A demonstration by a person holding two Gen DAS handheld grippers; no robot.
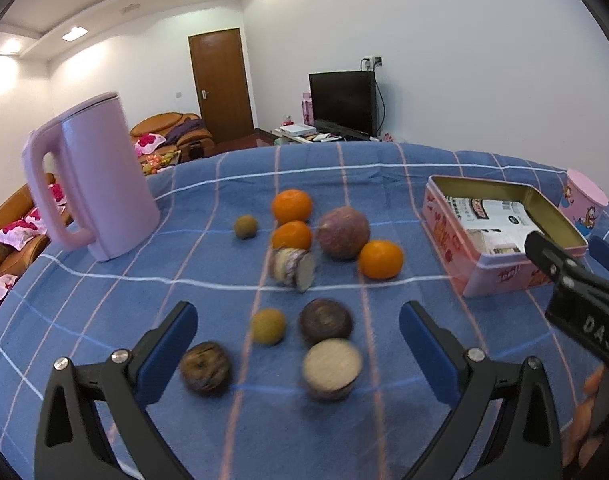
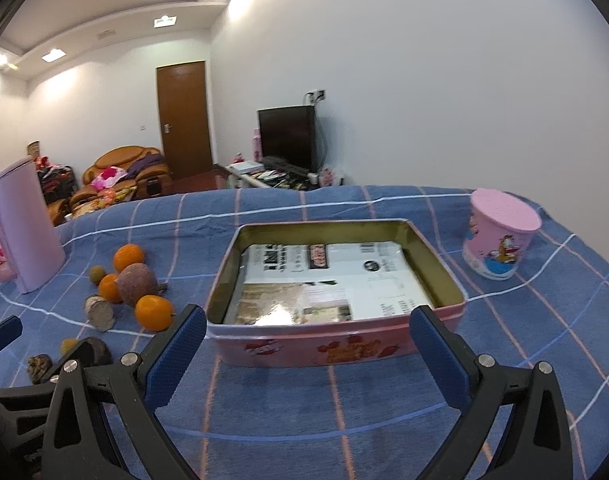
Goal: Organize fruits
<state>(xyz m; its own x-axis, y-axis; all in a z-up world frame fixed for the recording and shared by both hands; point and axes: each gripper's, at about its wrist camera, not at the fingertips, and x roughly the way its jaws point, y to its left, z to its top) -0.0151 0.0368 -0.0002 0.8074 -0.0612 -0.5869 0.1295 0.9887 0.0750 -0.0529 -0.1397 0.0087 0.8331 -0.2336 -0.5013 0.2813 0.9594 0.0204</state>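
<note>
Fingers (image 1: 178, 332) of left gripper (image 1: 298, 338) flank scattered fruits (image 1: 326, 320).

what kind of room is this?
Likely a home living room: a sofa, a TV on a low stand, and a wooden door behind the cloth-covered table with fruit.

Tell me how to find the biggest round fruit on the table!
Look left of the pink tin on the blue cloth, where the fruits cluster. Among three oranges sits the purplish-brown fruit. It is bigger than every neighbour, and dull, not bright orange.
</note>
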